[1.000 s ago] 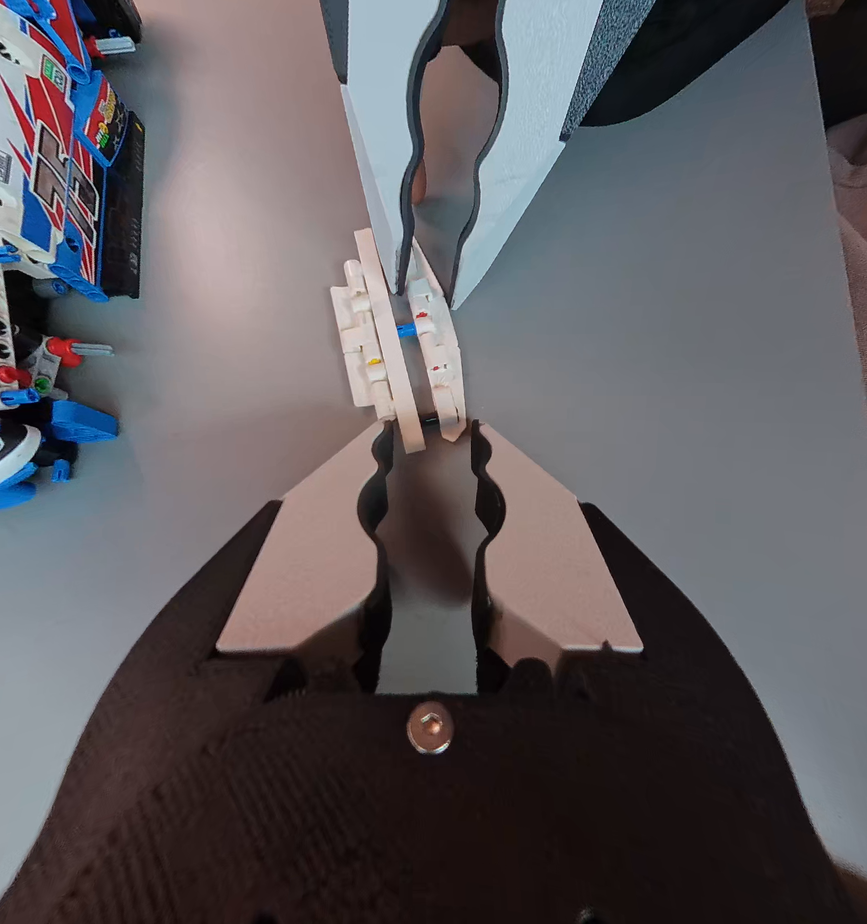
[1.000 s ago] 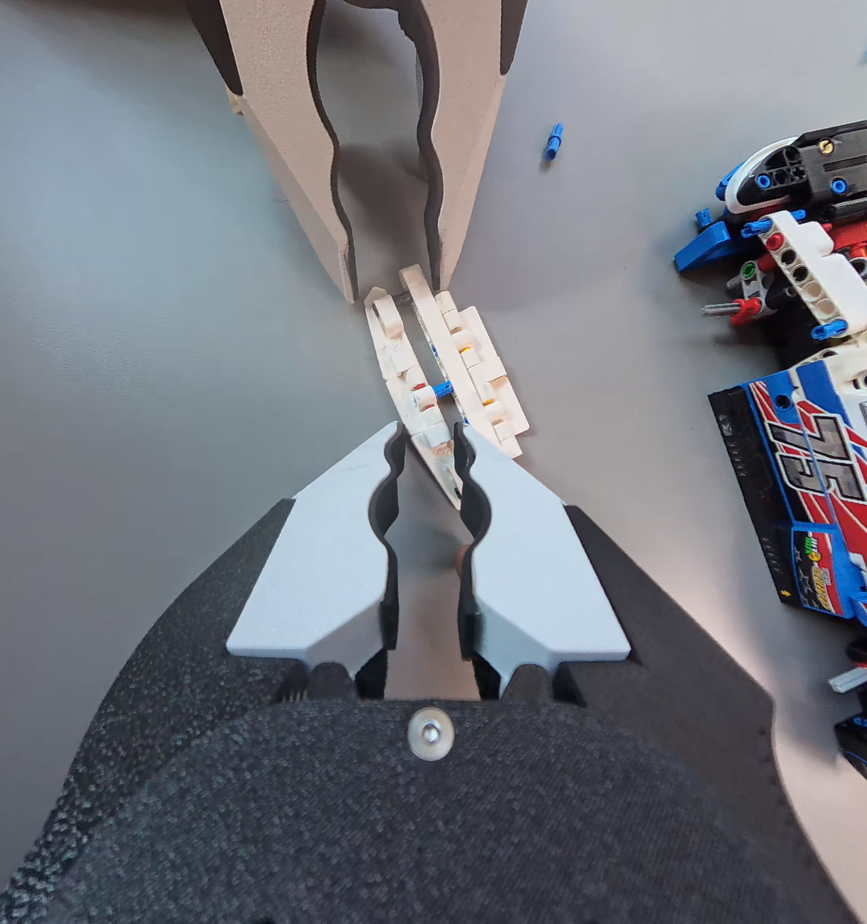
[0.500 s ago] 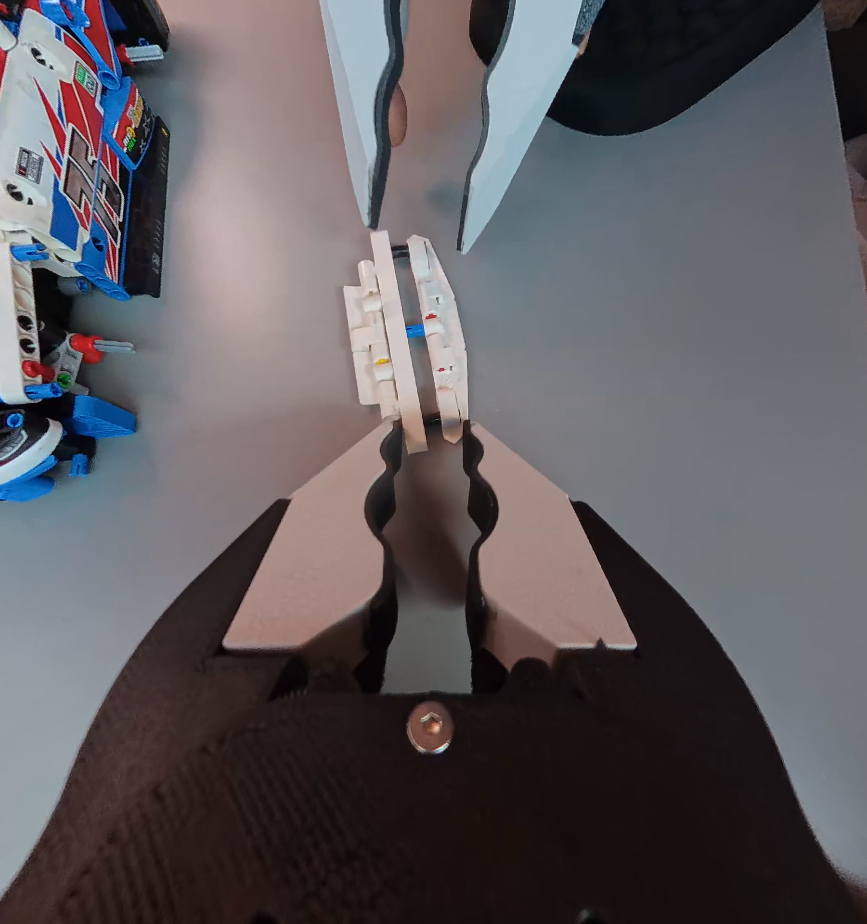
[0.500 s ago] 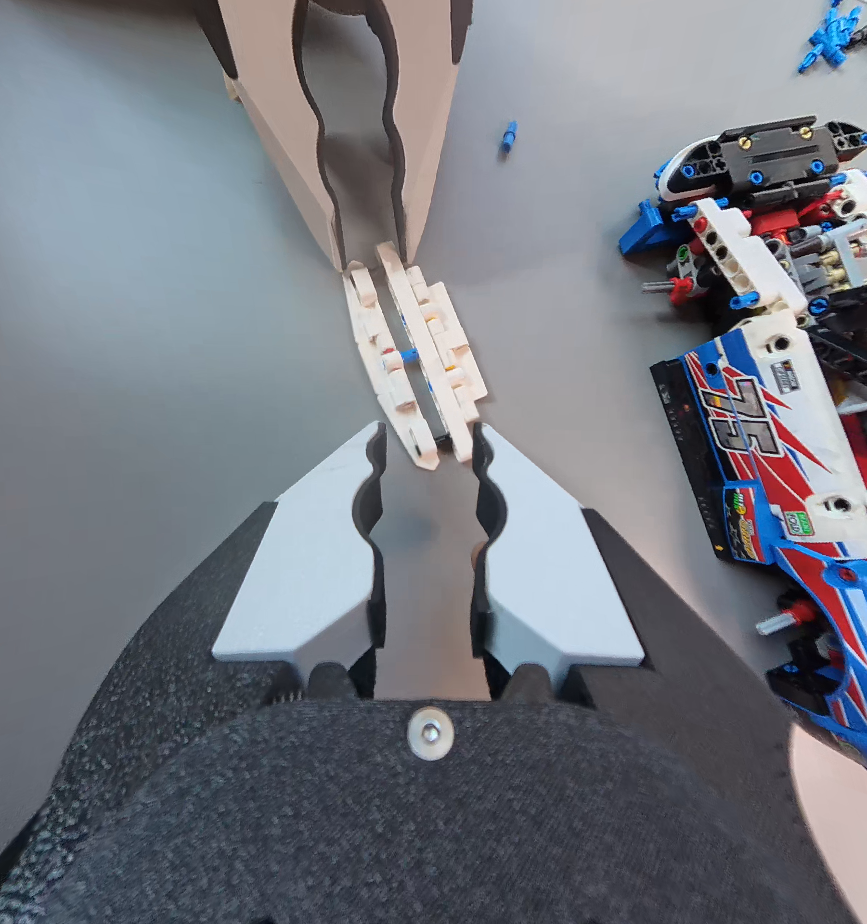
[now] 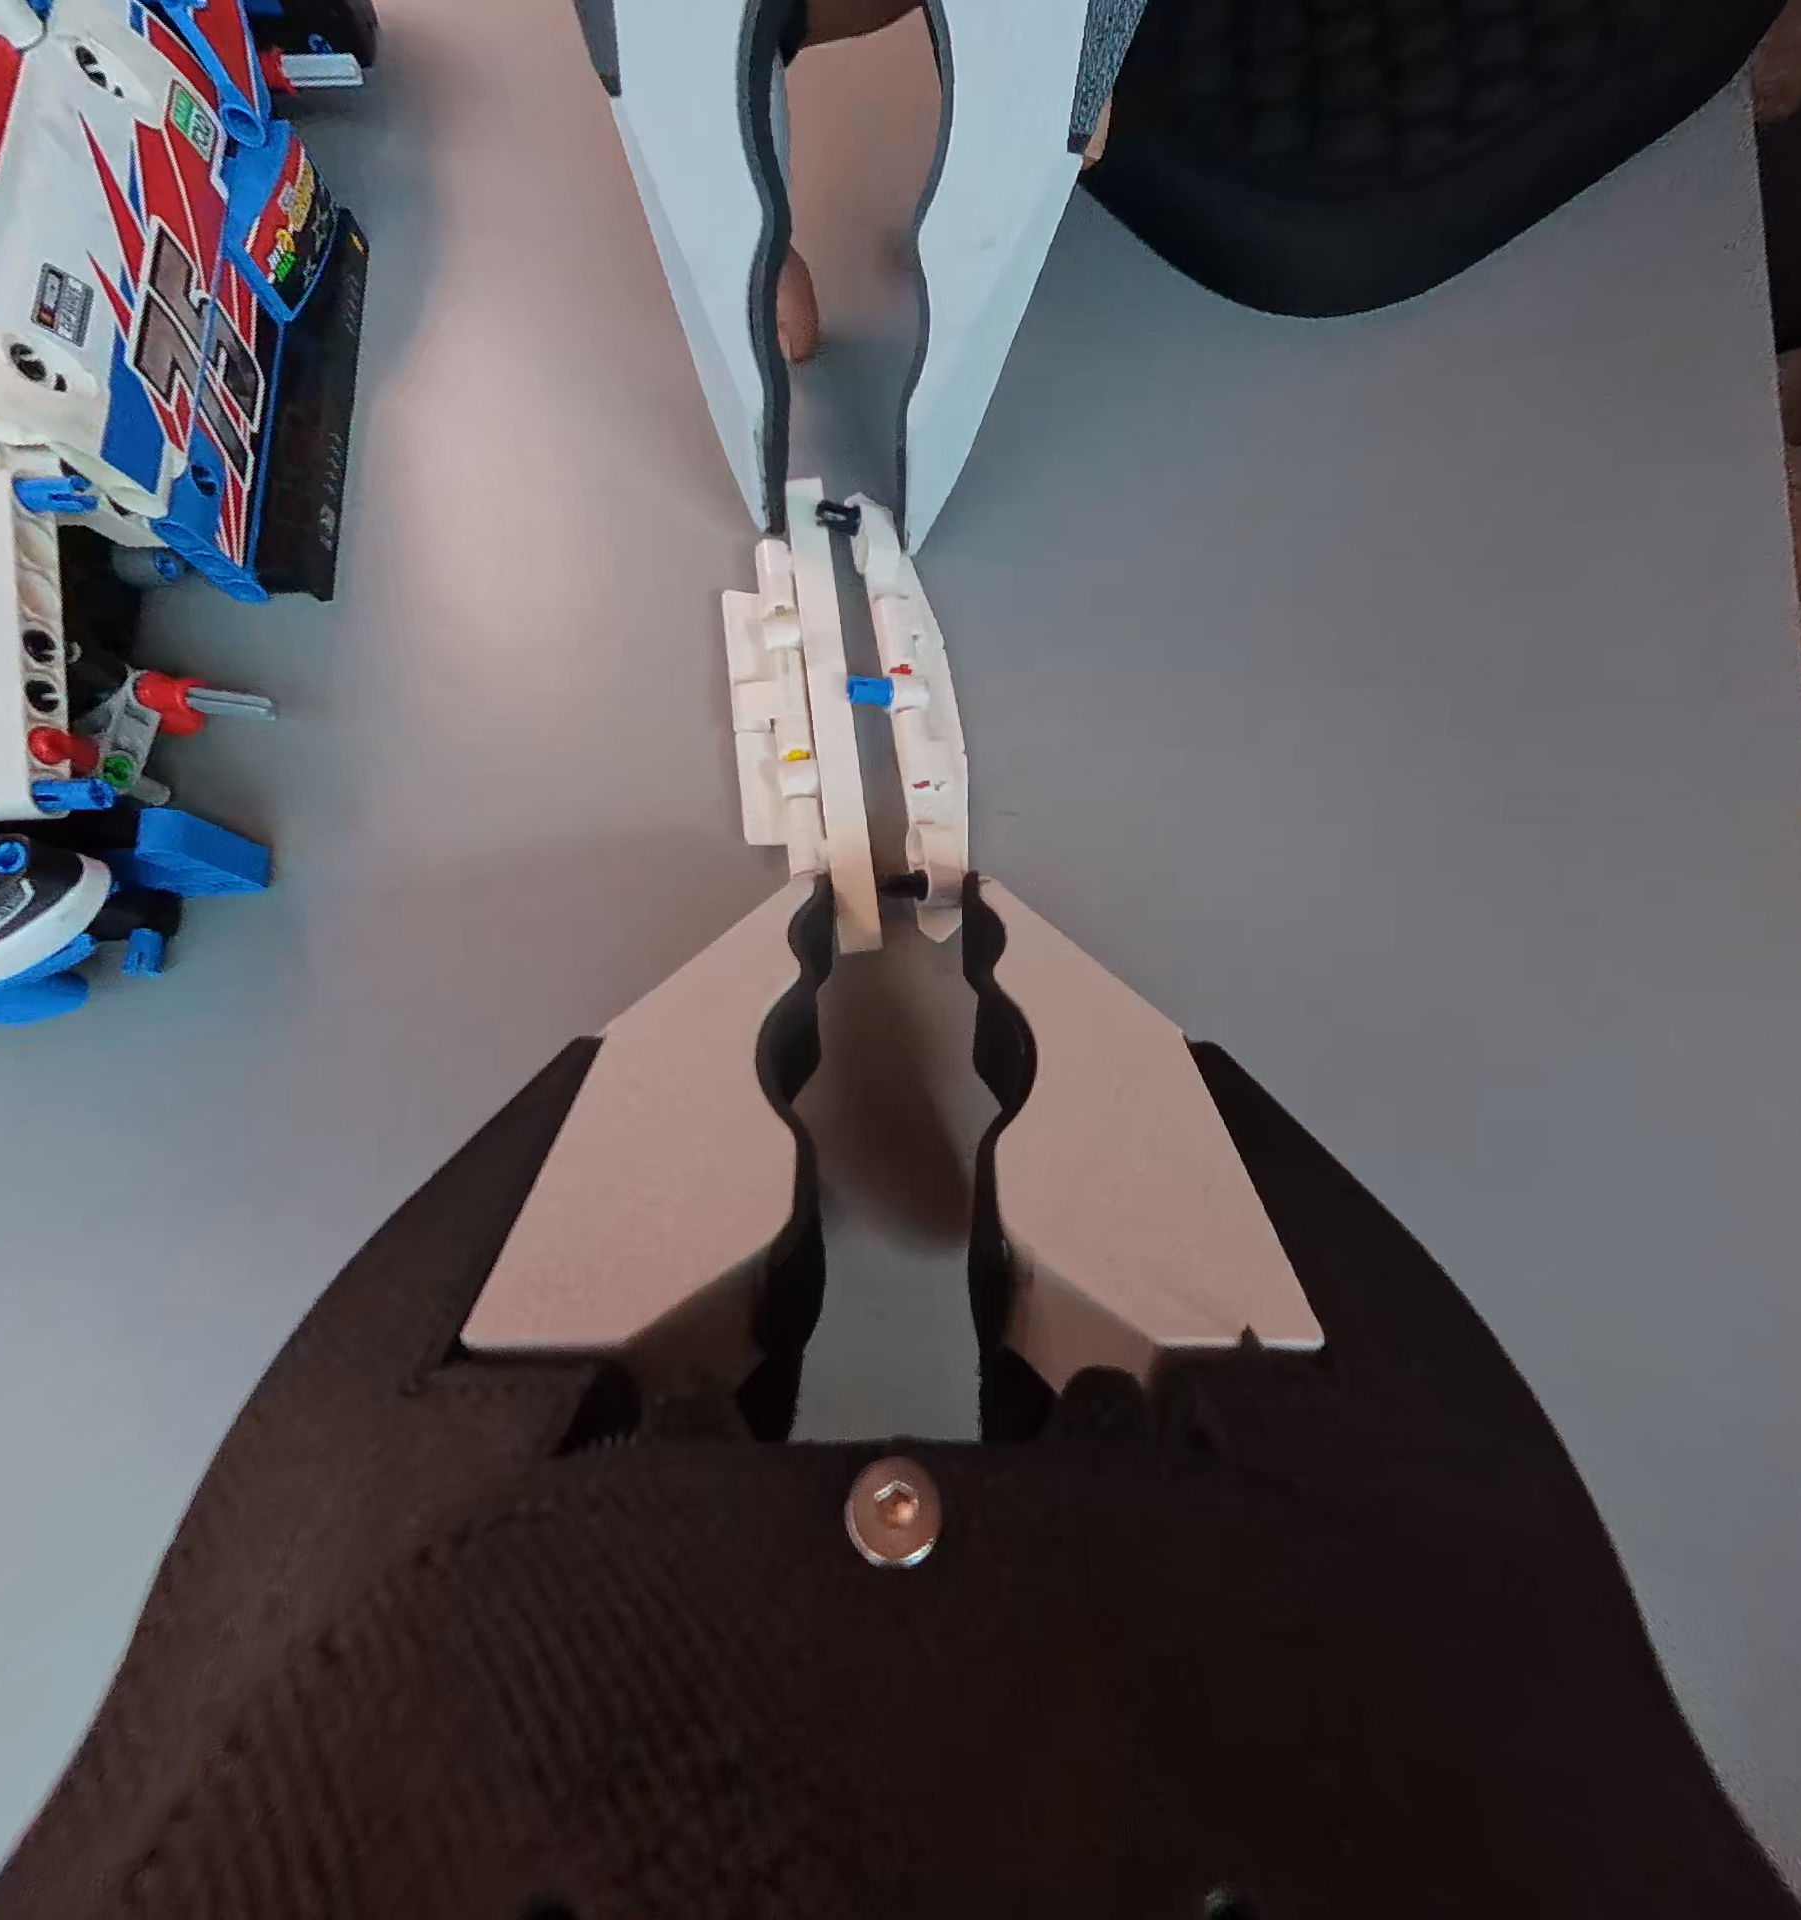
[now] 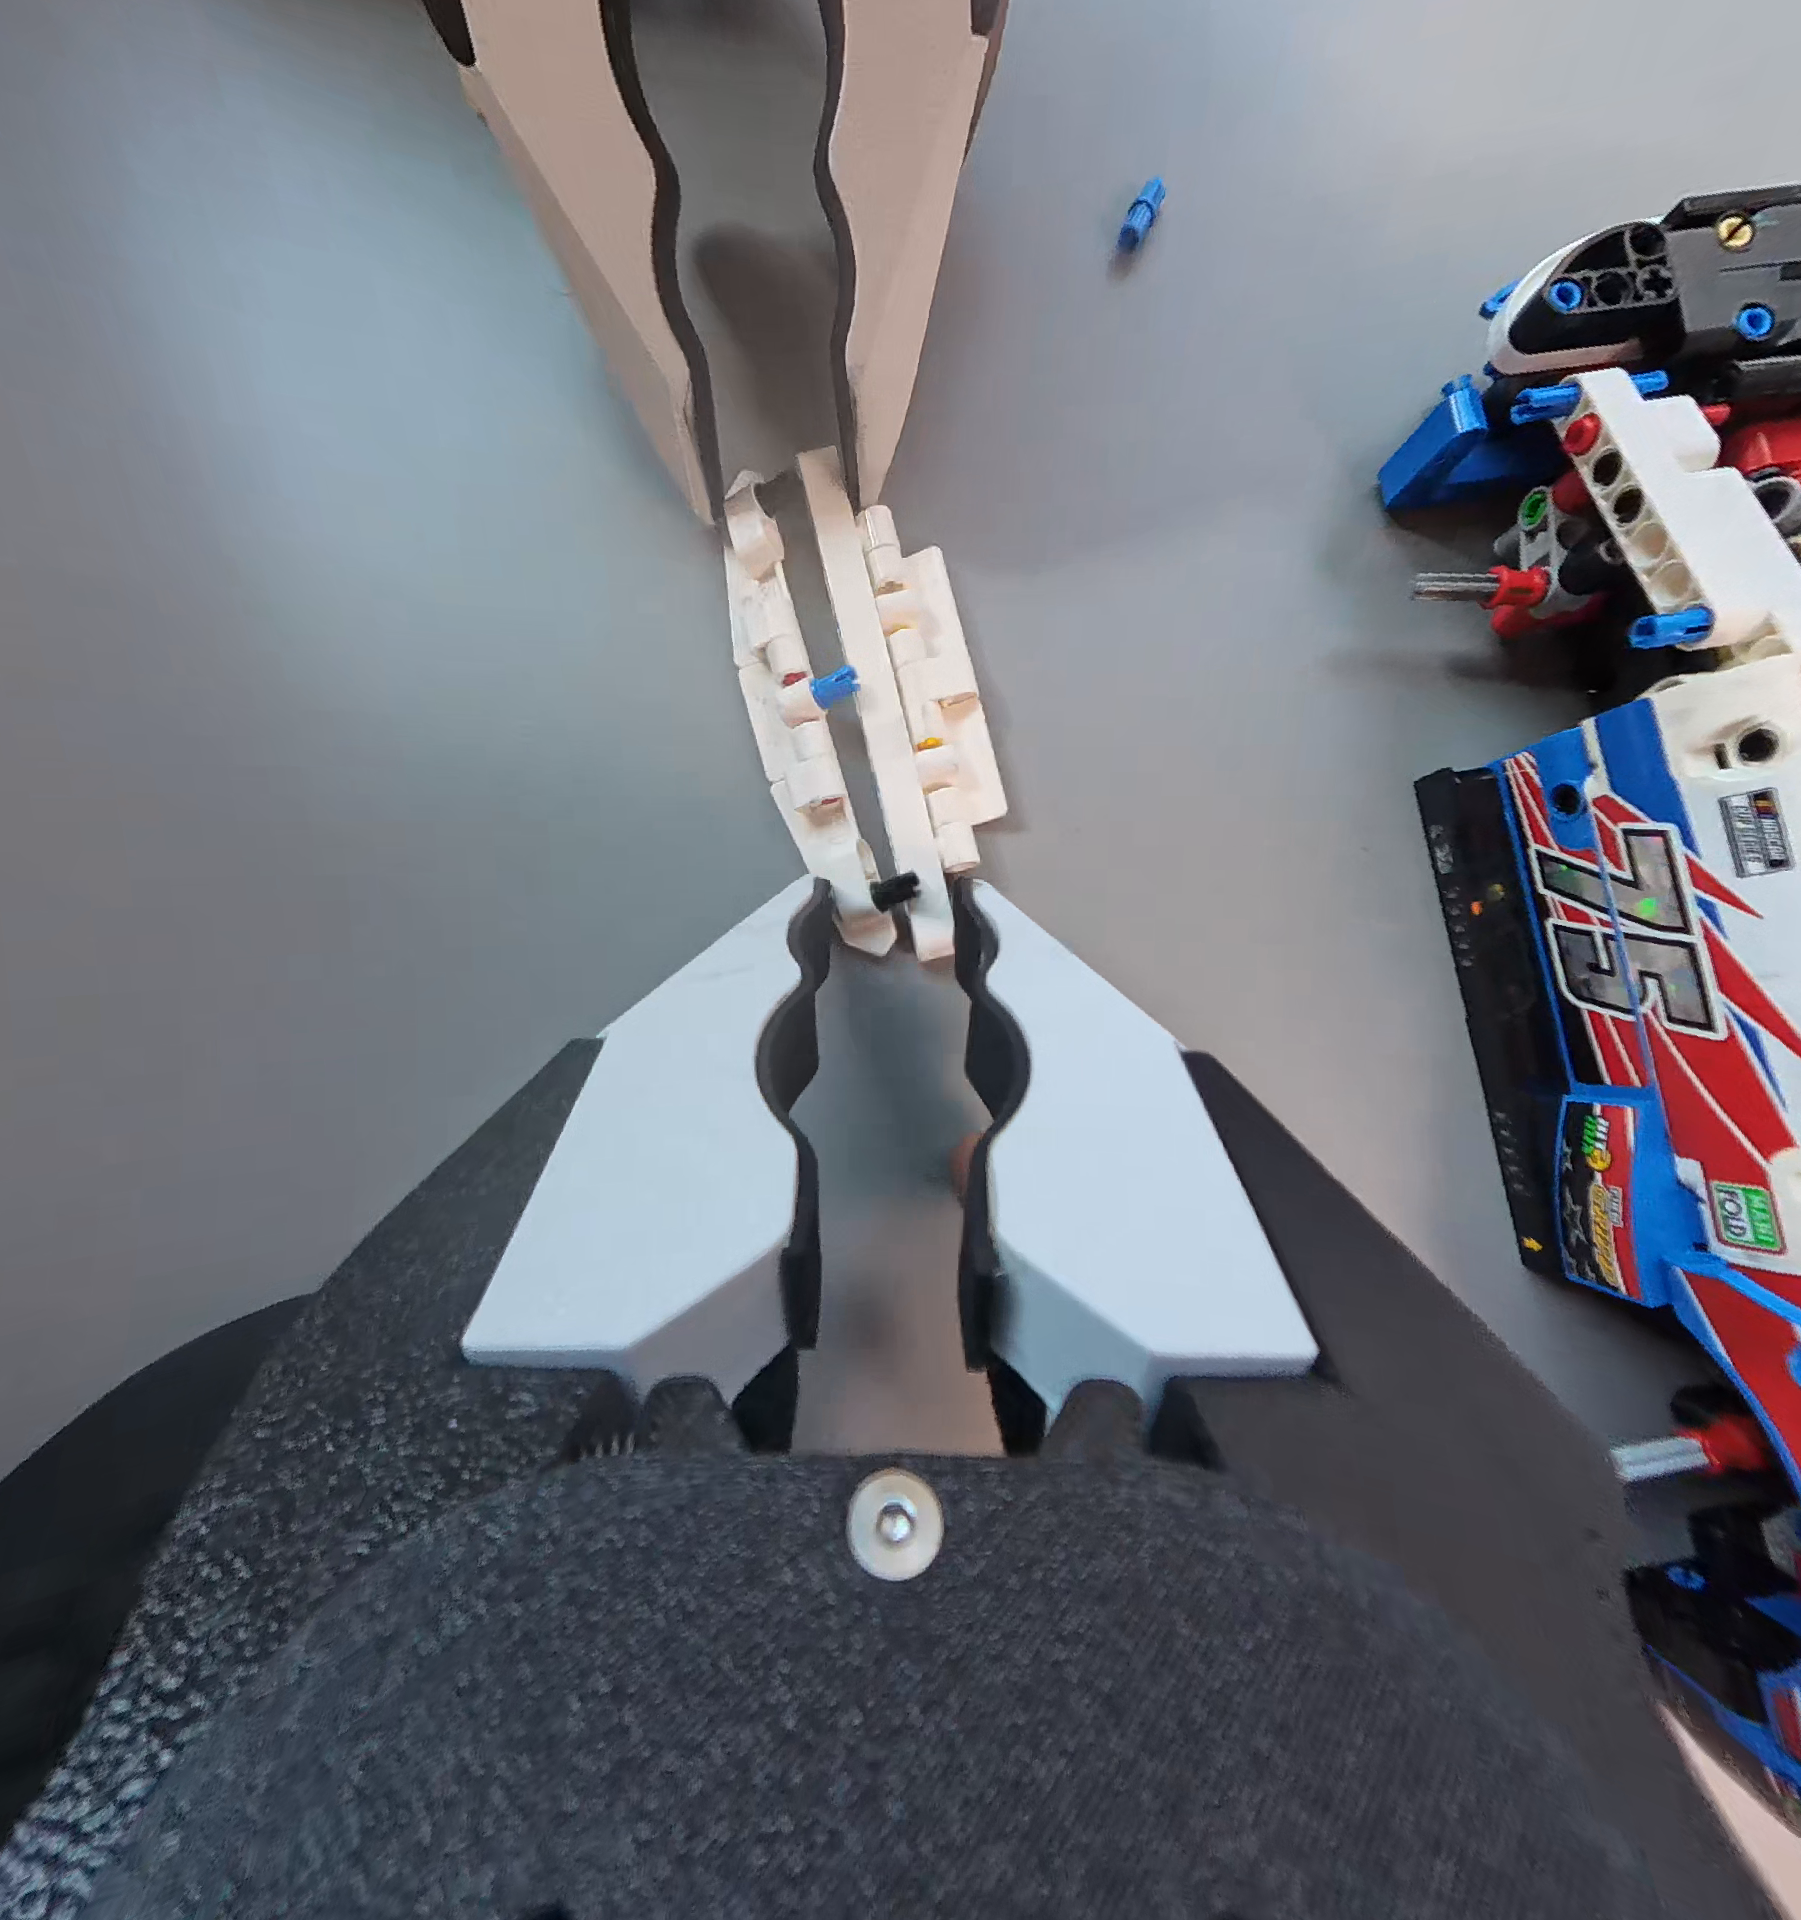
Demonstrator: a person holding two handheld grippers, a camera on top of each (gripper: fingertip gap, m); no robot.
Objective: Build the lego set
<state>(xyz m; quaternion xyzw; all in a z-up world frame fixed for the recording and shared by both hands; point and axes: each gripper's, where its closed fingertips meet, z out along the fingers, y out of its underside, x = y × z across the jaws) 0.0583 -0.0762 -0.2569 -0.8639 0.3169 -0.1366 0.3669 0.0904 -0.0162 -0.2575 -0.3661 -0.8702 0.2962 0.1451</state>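
A white lego assembly (image 5: 844, 717) of two curved beam halves, joined by a blue pin and black pins, lies lengthwise between my grippers above the grey table. My left gripper (image 5: 896, 902), with tan fingers, is shut on its near end. My right gripper (image 6: 891, 902), with light blue fingers, is shut across both halves at the opposite end of the assembly (image 6: 865, 717). Each gripper also shows at the top of the other's view: the right one (image 5: 839, 520) and the left one (image 6: 792, 499).
A partly built blue, red and white race car (image 5: 137, 343) sits left of the assembly, on the right in the right wrist view (image 6: 1685, 935). A loose blue pin (image 6: 1140, 213) lies beyond it. The table edge (image 5: 1800, 727) runs along the right. There is about 8 cm between the tips of the two grippers. To the loose blue pin (image 6: 1140, 213): left tips about 9 cm, right tips about 15 cm.
My right gripper let go of one white half, backed off open, then came forward and closed across both halves. The left gripper kept its hold throughout.
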